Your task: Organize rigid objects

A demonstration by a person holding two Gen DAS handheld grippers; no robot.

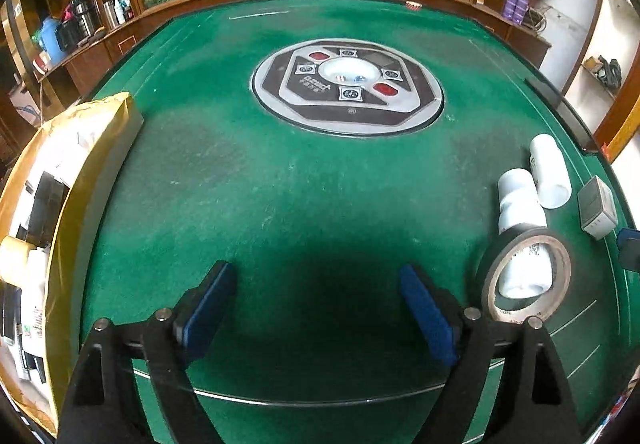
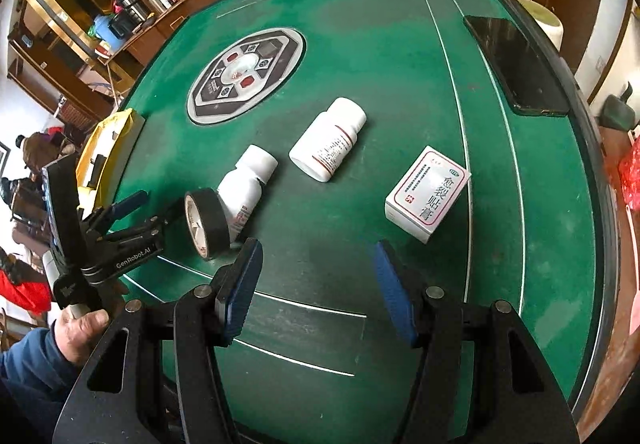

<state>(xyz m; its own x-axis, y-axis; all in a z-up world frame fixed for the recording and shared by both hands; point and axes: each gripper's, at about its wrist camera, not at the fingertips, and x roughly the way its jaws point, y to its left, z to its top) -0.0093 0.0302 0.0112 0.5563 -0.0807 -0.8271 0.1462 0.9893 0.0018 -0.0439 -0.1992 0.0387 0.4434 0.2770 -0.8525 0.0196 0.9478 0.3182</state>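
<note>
**Two grippers over the green table**

The left gripper [image 1: 316,304] hangs just above the green table [image 1: 280,184]. Its two blue pads are wide apart and hold nothing. The right gripper [image 2: 316,284] is low over the table too. Its jaws are also wide apart, with nothing between them.

A roll of black tape [image 2: 208,222] stands on its edge near the front of the table. It leans against a small white bottle [image 2: 246,190] that lies on its side. In the left wrist view you can see the bottle through the hole in the tape. A bigger white bottle [image 2: 328,140] lies on its side just past the small one. A white box with red writing [image 2: 428,194] lies flat to the right of the bottles, a little apart from them.

At the left side of the table sits a yellow box [image 1: 68,180]. It has things in it already, some white and some black.

A black phone [image 2: 516,64] lies flat near the far right edge. A round grey panel [image 1: 348,86] sits in the middle of the table.
</note>
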